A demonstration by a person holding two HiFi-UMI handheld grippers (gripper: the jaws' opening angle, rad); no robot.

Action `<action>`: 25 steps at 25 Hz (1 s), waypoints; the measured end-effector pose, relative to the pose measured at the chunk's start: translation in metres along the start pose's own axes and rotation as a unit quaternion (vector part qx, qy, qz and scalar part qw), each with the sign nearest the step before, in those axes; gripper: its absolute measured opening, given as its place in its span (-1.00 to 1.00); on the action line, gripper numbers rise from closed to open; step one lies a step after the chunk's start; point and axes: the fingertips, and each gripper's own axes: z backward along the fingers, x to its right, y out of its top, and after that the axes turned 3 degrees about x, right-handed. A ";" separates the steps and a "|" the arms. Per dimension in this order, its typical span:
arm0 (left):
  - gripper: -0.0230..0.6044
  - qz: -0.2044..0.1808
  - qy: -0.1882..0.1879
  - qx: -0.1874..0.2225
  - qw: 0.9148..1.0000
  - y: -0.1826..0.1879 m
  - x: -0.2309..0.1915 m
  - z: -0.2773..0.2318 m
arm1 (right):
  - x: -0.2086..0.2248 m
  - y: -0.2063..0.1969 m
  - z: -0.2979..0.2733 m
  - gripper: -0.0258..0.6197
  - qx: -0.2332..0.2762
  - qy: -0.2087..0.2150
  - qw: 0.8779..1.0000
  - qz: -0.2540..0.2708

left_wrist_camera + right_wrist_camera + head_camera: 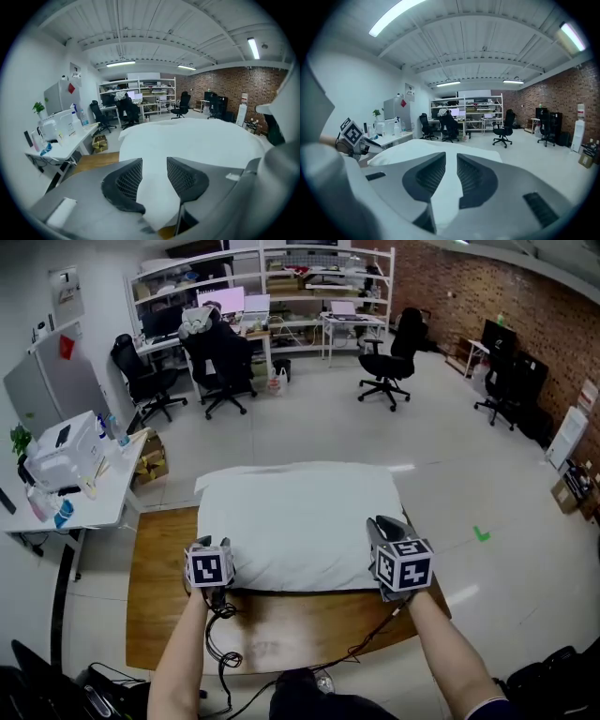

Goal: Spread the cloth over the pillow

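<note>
A white cloth (pixel 300 521) lies spread over a bulging shape on the wooden table (pixel 159 615); the pillow itself is hidden under it. My left gripper (pixel 212 544) is at the cloth's near left corner. In the left gripper view (pixel 154 176) its jaws stand well apart, and a loose corner of the cloth (pixel 197 140) lies between them unpinched. My right gripper (pixel 382 523) is at the near right corner. In the right gripper view (pixel 451 176) its jaws are drawn close on a fold of the cloth (pixel 408 150).
Black cables (pixel 225 634) trail across the table's near edge. A white desk (pixel 66 493) with a printer stands to the left, with a cardboard box (pixel 150 463) beside it. Office chairs (pixel 220 362) and shelving stand farther back on the pale floor.
</note>
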 end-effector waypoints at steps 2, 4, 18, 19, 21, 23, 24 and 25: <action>-0.36 -0.008 0.008 0.010 1.000 -0.007 0.002 0.009 | -0.008 -0.004 0.012 -0.67 0.004 0.005 1.000 -0.006; -0.32 -0.021 0.016 0.014 1.000 -0.014 0.004 0.012 | -0.019 -0.008 0.020 -0.67 0.006 0.009 1.000 -0.016; -0.18 -0.084 -0.036 -0.018 0.996 -0.049 0.043 -0.025 | -0.092 -0.015 0.022 -0.67 0.013 -0.008 0.999 -0.042; -0.18 -0.086 -0.038 -0.021 0.995 -0.051 0.044 -0.027 | -0.092 -0.014 0.022 -0.67 0.014 -0.012 0.999 -0.041; -0.19 -0.093 -0.043 -0.021 0.995 -0.051 0.048 -0.030 | -0.093 -0.013 0.020 -0.68 0.014 -0.016 0.999 -0.039; -0.25 -0.095 -0.040 -0.015 0.995 -0.047 0.047 -0.030 | -0.098 -0.012 0.018 -0.69 0.015 -0.013 0.999 -0.040; -0.38 -0.096 -0.035 -0.010 0.995 -0.045 0.045 -0.028 | -0.102 -0.011 0.018 -0.69 0.017 -0.011 0.999 -0.042; -0.55 -0.096 -0.027 -0.003 0.995 -0.042 0.043 -0.026 | -0.105 -0.009 0.018 -0.69 0.019 -0.010 0.999 -0.044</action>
